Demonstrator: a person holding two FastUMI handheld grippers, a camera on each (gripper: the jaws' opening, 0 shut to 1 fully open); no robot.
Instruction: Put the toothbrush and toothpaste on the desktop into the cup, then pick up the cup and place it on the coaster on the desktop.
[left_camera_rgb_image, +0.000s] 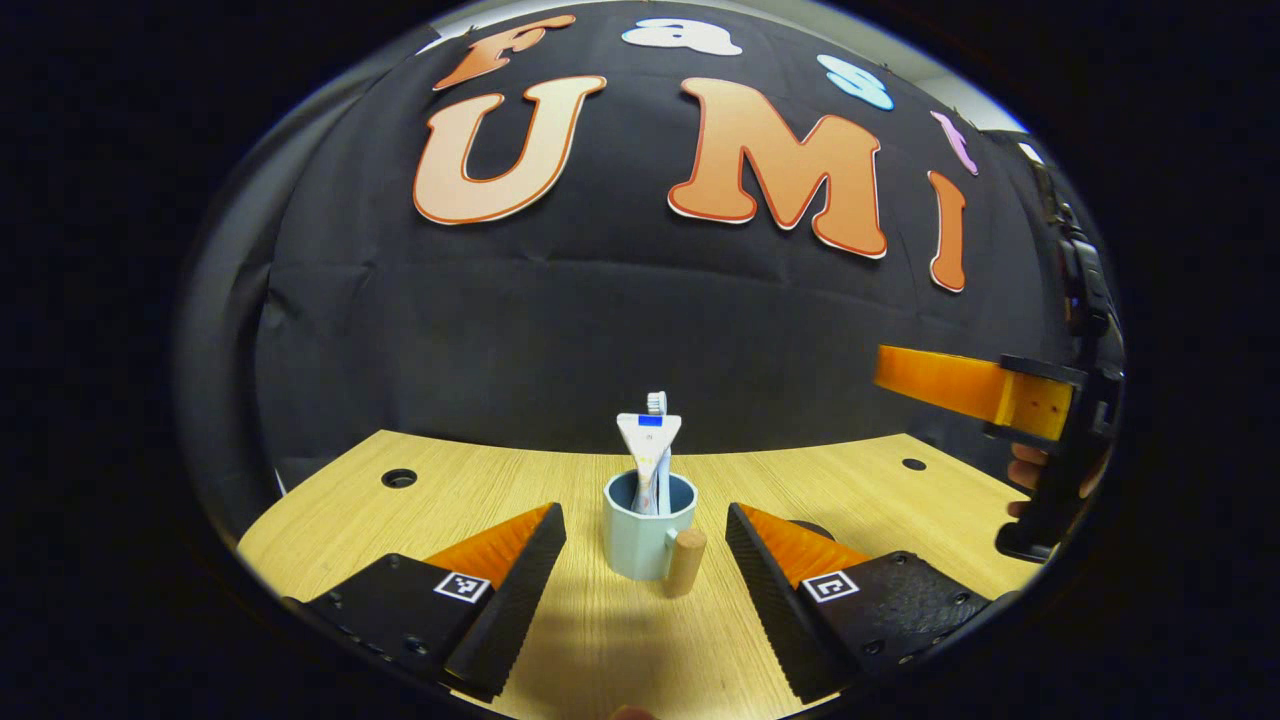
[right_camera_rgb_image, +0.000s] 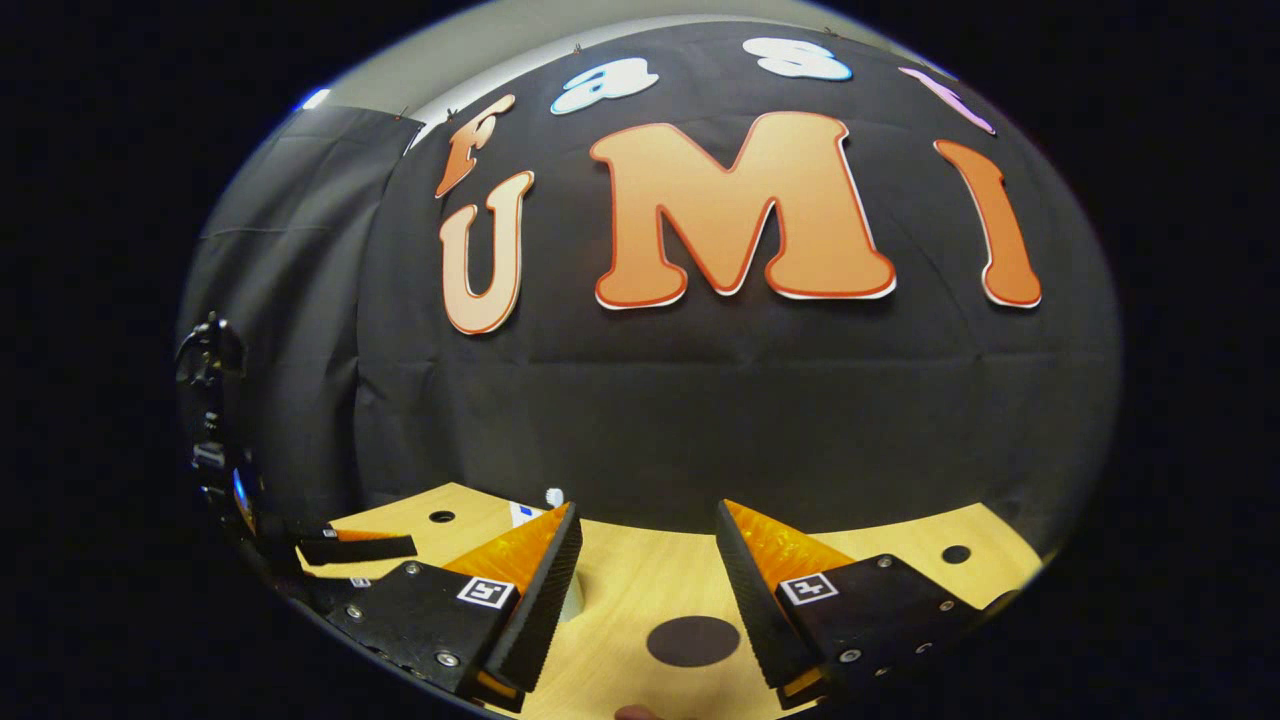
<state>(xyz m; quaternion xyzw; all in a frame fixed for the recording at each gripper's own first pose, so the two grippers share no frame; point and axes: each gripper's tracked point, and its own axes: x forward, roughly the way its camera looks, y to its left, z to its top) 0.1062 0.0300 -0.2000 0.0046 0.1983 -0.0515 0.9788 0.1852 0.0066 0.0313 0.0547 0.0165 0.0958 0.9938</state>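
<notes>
A pale blue cup (left_camera_rgb_image: 640, 540) with a wooden handle (left_camera_rgb_image: 686, 562) stands upright on the wooden desktop (left_camera_rgb_image: 600, 640). A white toothpaste tube (left_camera_rgb_image: 648, 438) and a toothbrush (left_camera_rgb_image: 656, 402) stick out of it. My left gripper (left_camera_rgb_image: 645, 515) is open, its fingers on either side of the cup and a little short of it. A dark round coaster (right_camera_rgb_image: 692, 640) lies on the desktop between the fingers of my open right gripper (right_camera_rgb_image: 647, 512). In the right gripper view the cup (right_camera_rgb_image: 572, 602) is mostly hidden behind one finger, with the toothbrush head (right_camera_rgb_image: 554, 496) above it.
The right gripper (left_camera_rgb_image: 990, 392), held by a hand (left_camera_rgb_image: 1030, 470), hovers at the right edge of the left gripper view. The left gripper (right_camera_rgb_image: 350, 546) sits at the far left of the right gripper view. The desktop has small round holes (left_camera_rgb_image: 399, 478) near its back corners.
</notes>
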